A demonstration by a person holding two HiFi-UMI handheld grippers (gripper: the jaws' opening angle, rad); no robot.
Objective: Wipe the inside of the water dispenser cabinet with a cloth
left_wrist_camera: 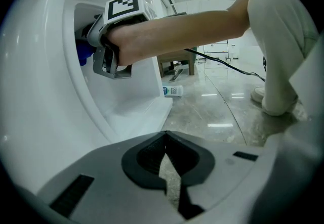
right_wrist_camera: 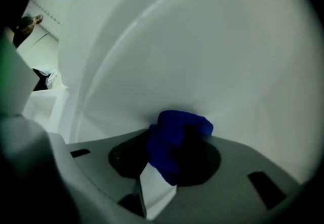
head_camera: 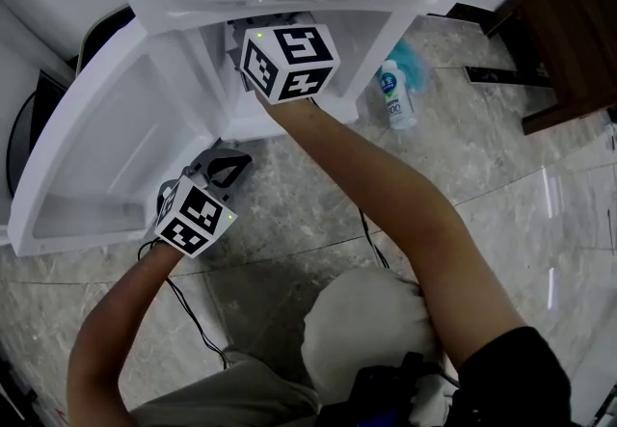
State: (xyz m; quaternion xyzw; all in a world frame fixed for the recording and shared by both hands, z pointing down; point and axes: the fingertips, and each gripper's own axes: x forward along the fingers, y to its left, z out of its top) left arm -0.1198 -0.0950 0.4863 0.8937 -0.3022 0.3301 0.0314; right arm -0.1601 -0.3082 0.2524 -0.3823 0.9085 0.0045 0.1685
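Observation:
The white water dispenser cabinet (head_camera: 198, 49) stands open, its door (head_camera: 87, 141) swung out to the left. My right gripper (right_wrist_camera: 169, 165) reaches into the cabinet, shut on a bunched blue cloth (right_wrist_camera: 177, 142) that presses against the white inner wall (right_wrist_camera: 202, 56). In the left gripper view the right gripper (left_wrist_camera: 109, 48) sits in the cabinet opening with a bit of the blue cloth (left_wrist_camera: 83, 55) showing behind it. My left gripper (head_camera: 220, 170) hovers low by the door's lower edge, jaws shut with nothing between them.
A small white bottle with a blue label (head_camera: 393, 99) stands on the marble floor to the right of the cabinet, by a teal object (head_camera: 411, 62). A dark wooden piece of furniture (head_camera: 559, 20) is at the far right. Black cables (head_camera: 193, 319) trail over the floor.

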